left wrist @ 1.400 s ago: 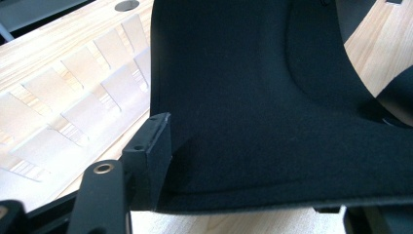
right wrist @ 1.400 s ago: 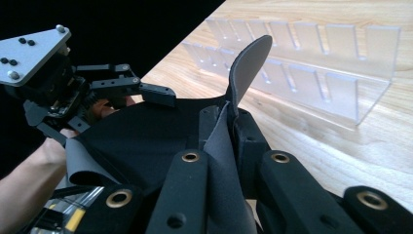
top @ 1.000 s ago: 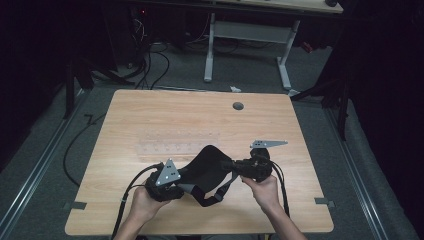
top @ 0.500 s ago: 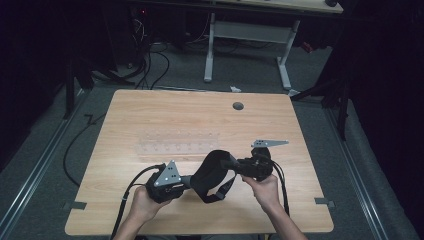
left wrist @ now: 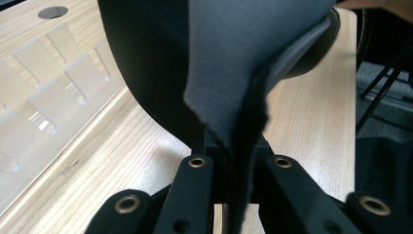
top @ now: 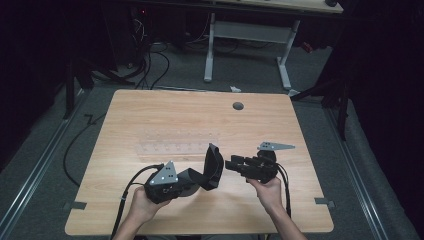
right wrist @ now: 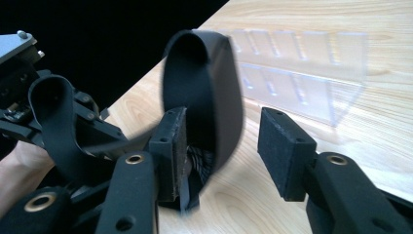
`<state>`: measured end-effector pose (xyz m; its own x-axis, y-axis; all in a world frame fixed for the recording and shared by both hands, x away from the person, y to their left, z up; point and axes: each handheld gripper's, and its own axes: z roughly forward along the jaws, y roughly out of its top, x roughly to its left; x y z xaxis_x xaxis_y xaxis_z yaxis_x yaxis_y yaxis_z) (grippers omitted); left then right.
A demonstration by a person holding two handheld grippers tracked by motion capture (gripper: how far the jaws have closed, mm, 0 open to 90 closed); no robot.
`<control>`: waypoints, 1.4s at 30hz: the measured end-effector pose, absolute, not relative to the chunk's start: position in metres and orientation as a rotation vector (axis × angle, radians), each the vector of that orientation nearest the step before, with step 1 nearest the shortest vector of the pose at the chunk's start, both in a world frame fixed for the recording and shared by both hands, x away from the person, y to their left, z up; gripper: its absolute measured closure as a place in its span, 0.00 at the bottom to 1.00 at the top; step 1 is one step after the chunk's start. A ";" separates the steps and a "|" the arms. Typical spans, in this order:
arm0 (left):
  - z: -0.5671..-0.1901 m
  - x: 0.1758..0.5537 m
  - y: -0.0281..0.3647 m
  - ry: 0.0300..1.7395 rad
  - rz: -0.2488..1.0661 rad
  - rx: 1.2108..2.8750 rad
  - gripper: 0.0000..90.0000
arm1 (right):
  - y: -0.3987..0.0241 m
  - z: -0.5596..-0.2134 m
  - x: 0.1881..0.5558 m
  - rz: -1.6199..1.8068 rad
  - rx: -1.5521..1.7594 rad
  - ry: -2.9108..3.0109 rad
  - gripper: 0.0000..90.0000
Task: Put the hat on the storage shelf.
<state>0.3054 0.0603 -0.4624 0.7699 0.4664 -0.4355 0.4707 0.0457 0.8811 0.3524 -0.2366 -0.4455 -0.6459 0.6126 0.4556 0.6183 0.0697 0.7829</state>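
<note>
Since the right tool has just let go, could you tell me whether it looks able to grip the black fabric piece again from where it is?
Probably yes: the right tool has just been opening, and the black fabric piece stands right between its pads, unobstructed.

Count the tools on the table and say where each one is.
2. The left tool is near the front edge, shut on the black eye mask; the right tool is beside it, open.
</note>
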 end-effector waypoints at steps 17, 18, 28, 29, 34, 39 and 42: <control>-0.454 0.310 0.072 0.823 -0.001 1.486 0.96 | -0.271 -0.509 0.354 -1.394 -1.729 -2.631 0.50; -0.454 0.310 0.072 0.823 -0.001 1.486 0.96 | -0.271 -0.509 0.354 -1.394 -1.729 -2.631 0.50; -0.448 0.317 0.089 0.873 0.022 1.414 0.96 | -0.276 -0.529 0.360 -1.216 -1.909 -2.778 0.48; -0.447 0.318 0.090 0.878 0.025 1.404 0.96 | -0.276 -0.530 0.360 -1.218 -1.910 -2.787 0.47; -0.444 0.322 0.097 0.898 0.063 1.379 0.96 | -0.276 -0.531 0.359 -1.198 -1.921 -2.812 0.47; -0.438 0.327 0.106 0.917 0.084 1.330 0.96 | -0.275 -0.531 0.359 -1.194 -1.935 -2.806 0.46; -0.433 0.331 0.113 0.922 0.100 1.312 0.96 | -0.275 -0.531 0.359 -1.195 -1.934 -2.810 0.46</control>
